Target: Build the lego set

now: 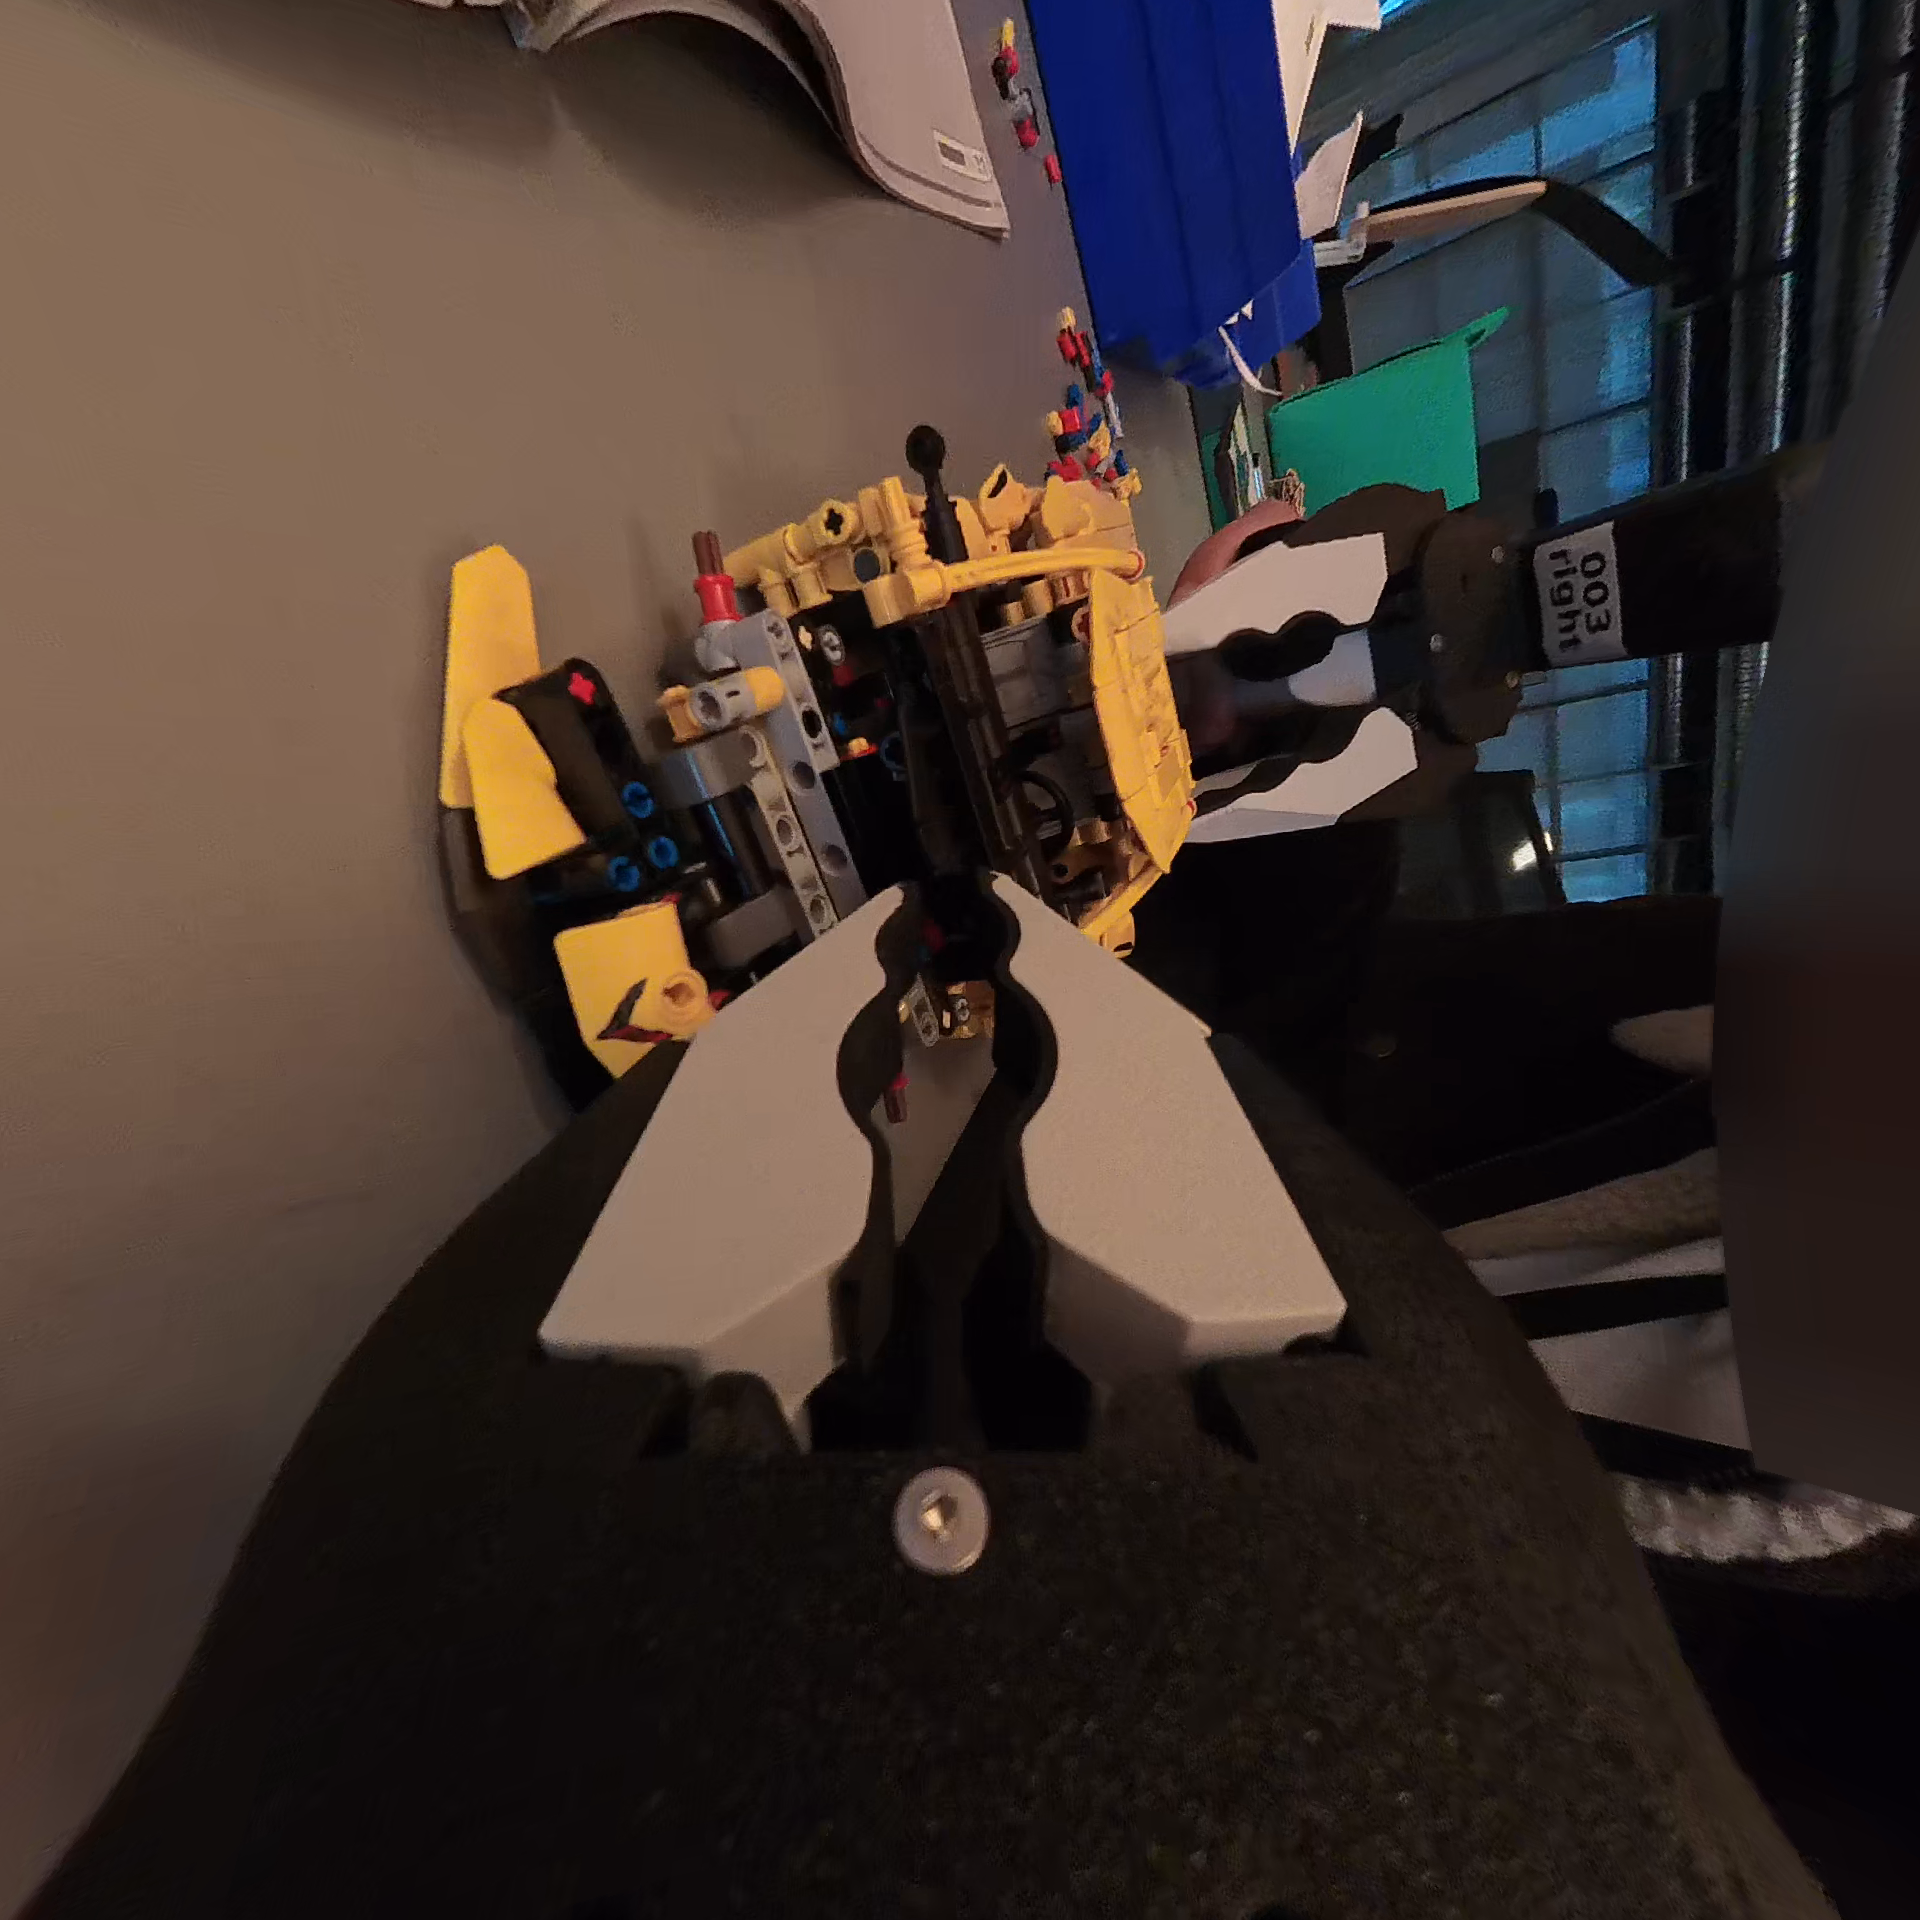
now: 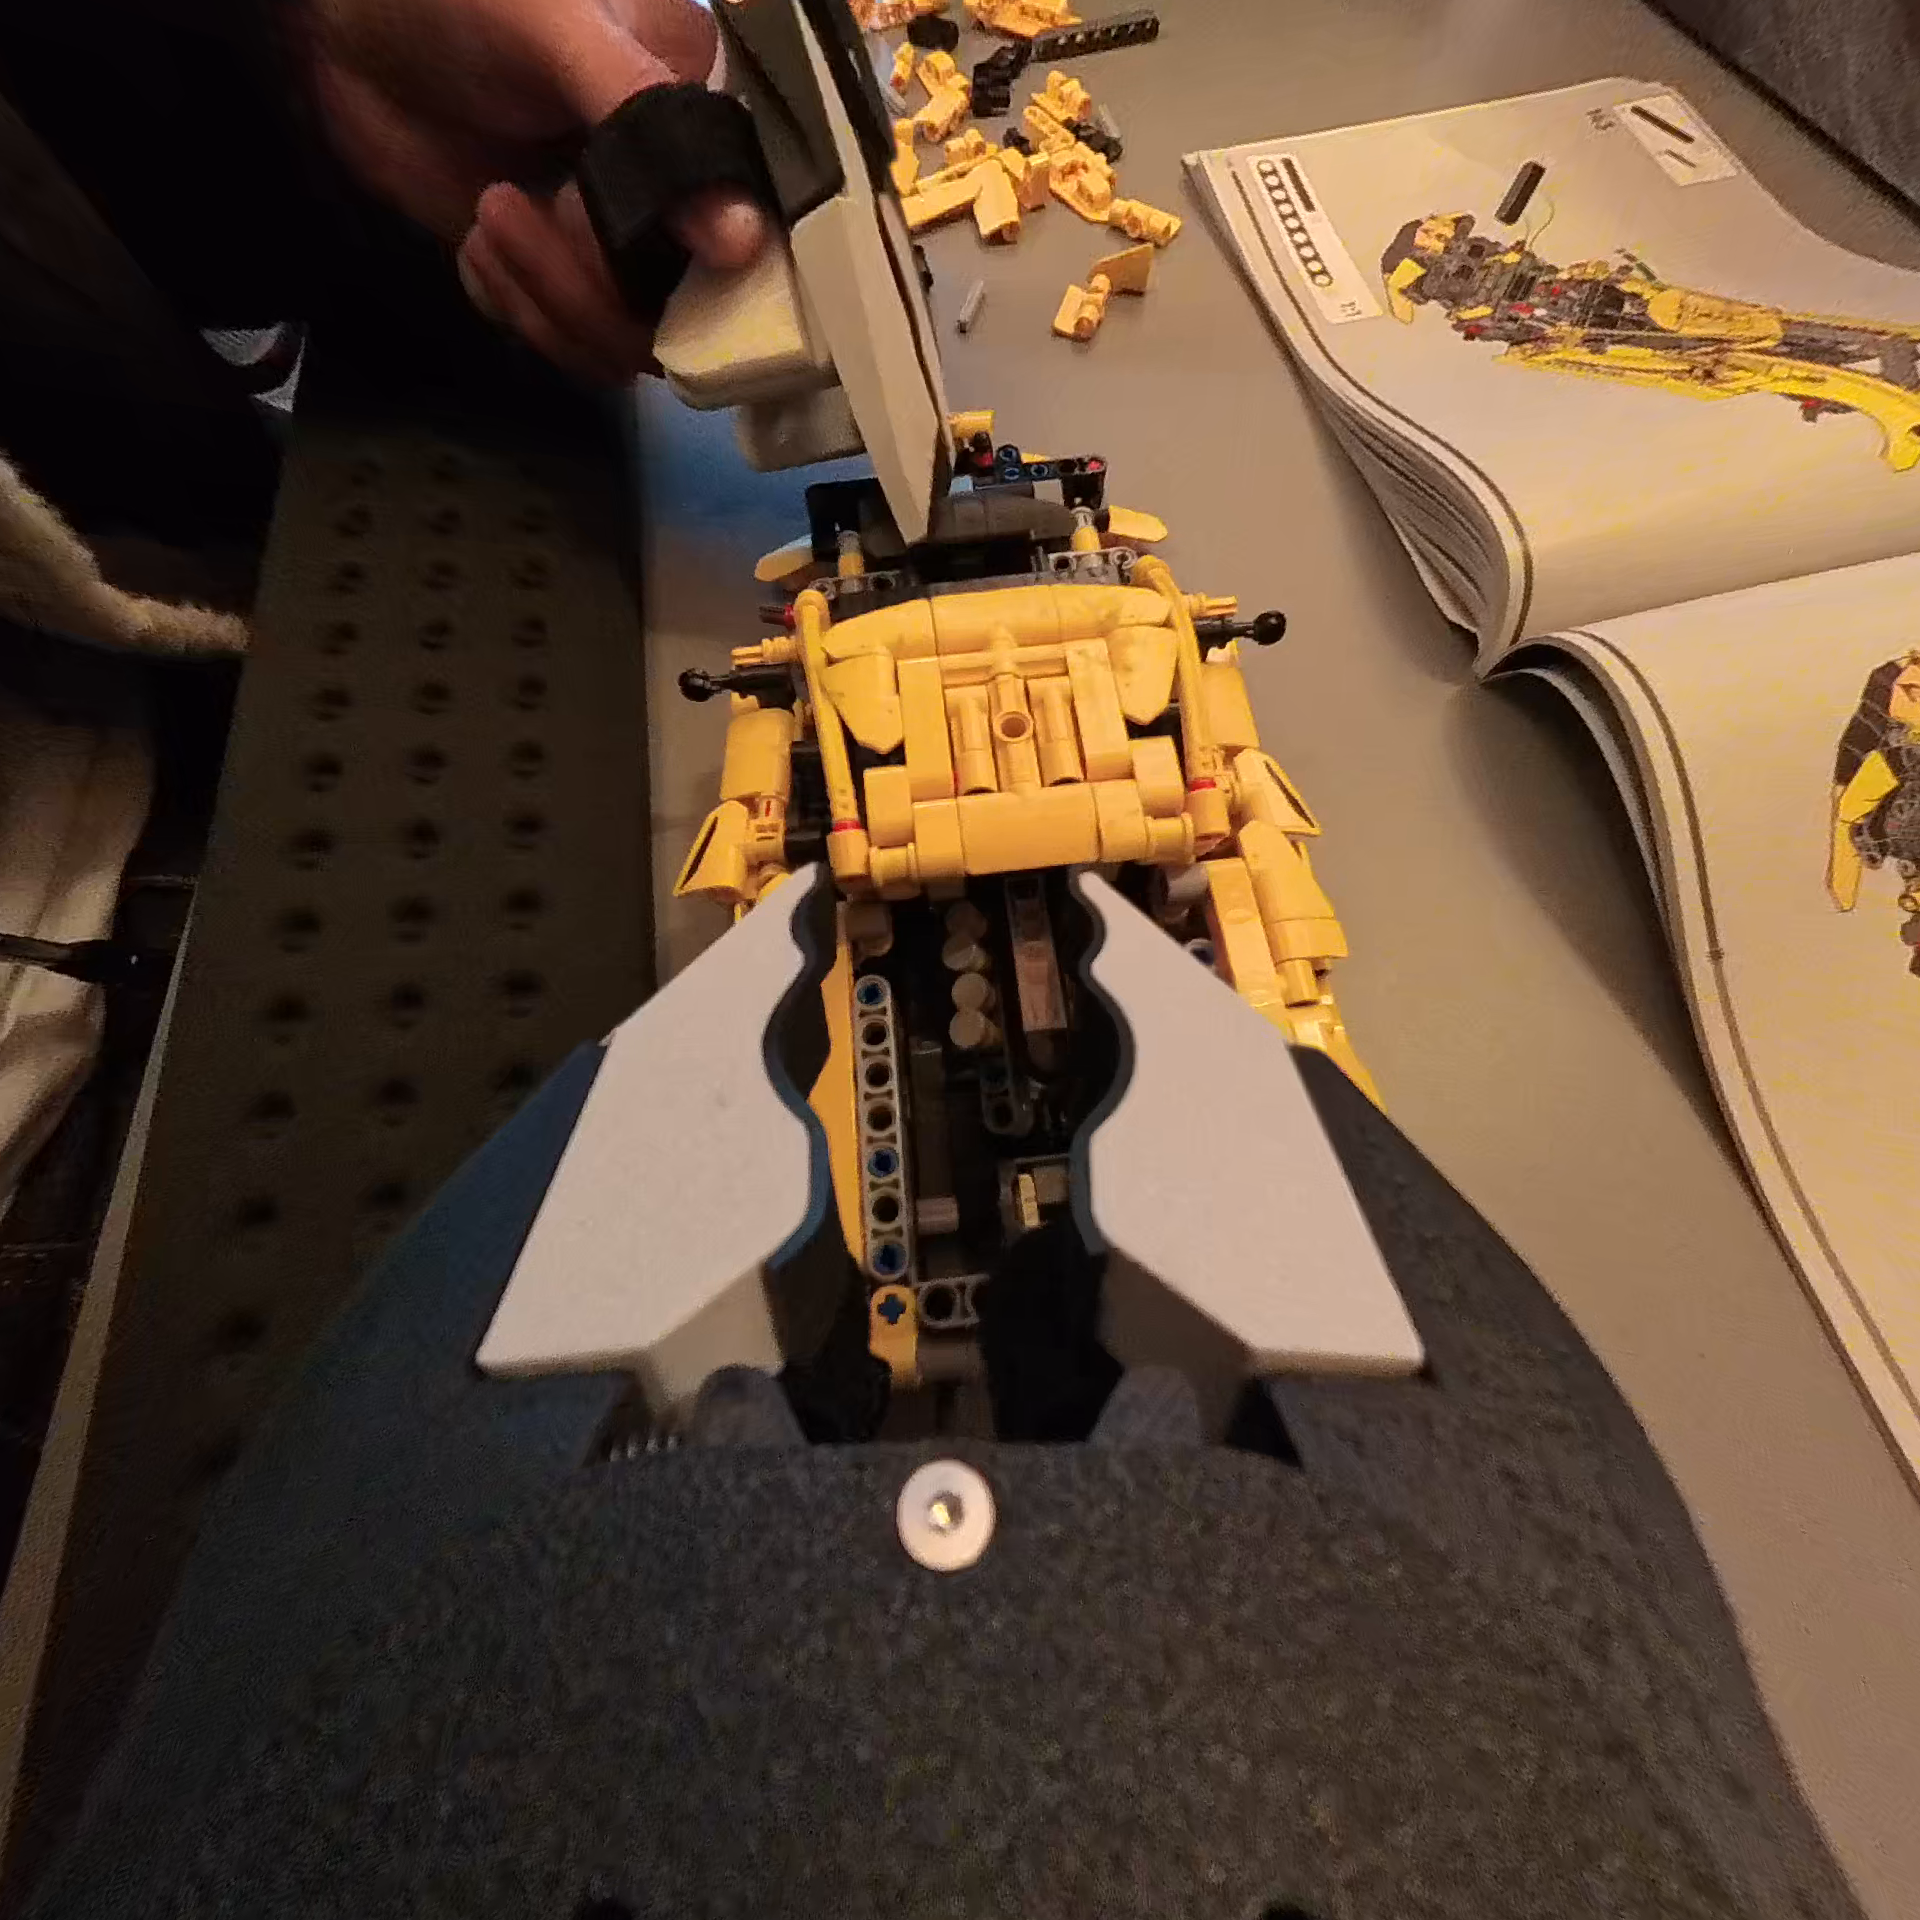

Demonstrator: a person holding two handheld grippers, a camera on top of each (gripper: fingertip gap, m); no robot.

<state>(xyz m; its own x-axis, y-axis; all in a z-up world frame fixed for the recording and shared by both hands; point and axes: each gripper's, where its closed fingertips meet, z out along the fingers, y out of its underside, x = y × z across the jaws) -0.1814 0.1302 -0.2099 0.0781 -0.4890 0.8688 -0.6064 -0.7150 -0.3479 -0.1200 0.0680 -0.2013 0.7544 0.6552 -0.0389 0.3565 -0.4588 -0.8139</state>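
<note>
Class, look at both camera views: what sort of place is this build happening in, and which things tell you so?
Probably an office or workshop bench, not a home. A plain grey table holds an open instruction booklet and loose yellow pieces, with a blue storage bin behind the lego model.

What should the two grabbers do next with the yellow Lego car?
Probably close the right gripper a little, to steady the car. Its fingers stand open on either side of the car's rear, while the left gripper is pinched on the black middle part of the car. A firmer hold may stop the car sliding on the table when the left one pushes.
</note>
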